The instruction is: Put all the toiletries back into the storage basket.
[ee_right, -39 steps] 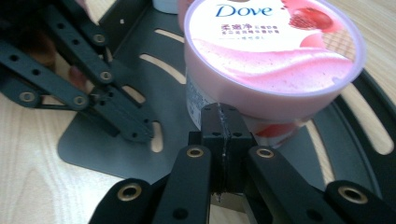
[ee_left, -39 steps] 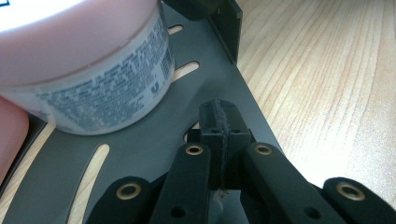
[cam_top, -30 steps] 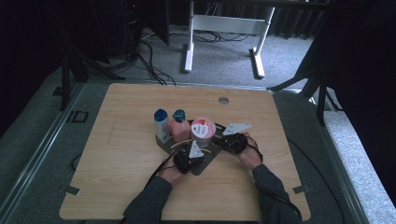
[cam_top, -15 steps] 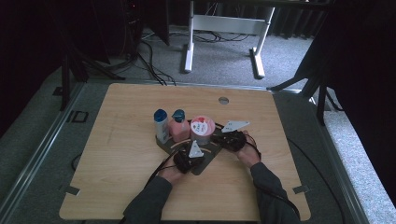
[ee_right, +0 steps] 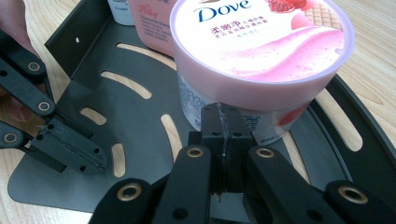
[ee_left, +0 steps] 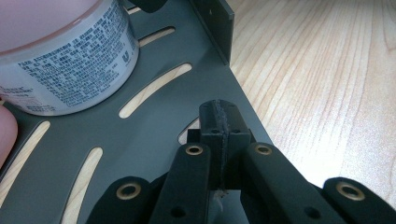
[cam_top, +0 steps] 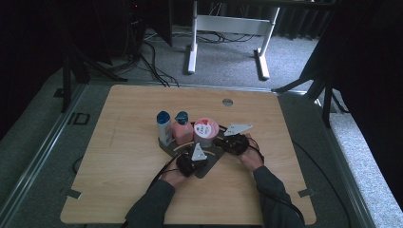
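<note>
A dark grey slotted tray (cam_top: 207, 169) lies mid-table and carries a pink Dove tub (cam_top: 206, 129), a pink bottle (cam_top: 181, 129) and a white bottle with a blue cap (cam_top: 164, 126). My left gripper (cam_top: 194, 159) is shut with nothing in it, its tips (ee_left: 219, 116) over the tray's (ee_left: 154, 121) near corner, just beside the tub (ee_left: 65, 60). My right gripper (cam_top: 227, 141) is also shut and holds nothing. Its tips (ee_right: 223, 122) sit low over the tray (ee_right: 140, 116), right in front of the tub (ee_right: 261, 42). The left gripper (ee_right: 70, 149) rests on the tray's left part.
The tray has an upright wall (ee_left: 219, 23) at its back edge. Bare wooden table (cam_top: 123, 161) spreads to the left, right and front of the tray. A round cable hole (cam_top: 227, 101) sits near the far edge. Cables trail from both grippers toward the person.
</note>
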